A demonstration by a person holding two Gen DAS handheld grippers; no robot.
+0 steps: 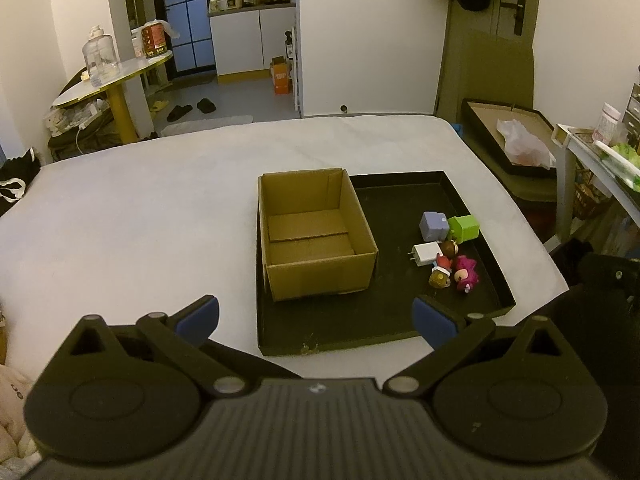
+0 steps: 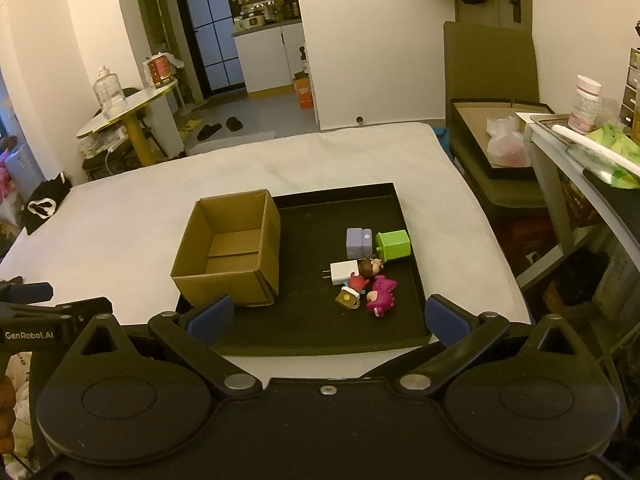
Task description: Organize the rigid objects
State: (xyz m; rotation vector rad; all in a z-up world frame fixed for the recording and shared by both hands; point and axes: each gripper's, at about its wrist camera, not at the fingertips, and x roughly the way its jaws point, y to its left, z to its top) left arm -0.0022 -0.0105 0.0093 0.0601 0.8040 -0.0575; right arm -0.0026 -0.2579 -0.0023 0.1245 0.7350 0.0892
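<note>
An open, empty cardboard box (image 1: 312,236) (image 2: 230,252) stands in the left part of a black tray (image 1: 384,320) (image 2: 320,332) on a white-covered surface. To the box's right lie small items: a purple block (image 1: 434,226) (image 2: 359,243), a green block (image 1: 464,228) (image 2: 394,245), a white charger plug (image 1: 425,254) (image 2: 344,273), a brown-headed figure (image 2: 370,267), a red figure (image 2: 357,281), a yellow figure (image 2: 347,299) and a magenta toy (image 1: 466,274) (image 2: 381,294). My left gripper (image 1: 316,318) and right gripper (image 2: 328,314) are open and empty, near the tray's front edge.
A second black tray holding a plastic bag (image 1: 520,144) (image 2: 506,148) sits to the right, beside a cluttered white shelf (image 2: 580,144). A round yellow-legged table with a water jug (image 1: 100,56) stands at the far left. The left gripper's body shows at the right wrist view's left edge (image 2: 32,320).
</note>
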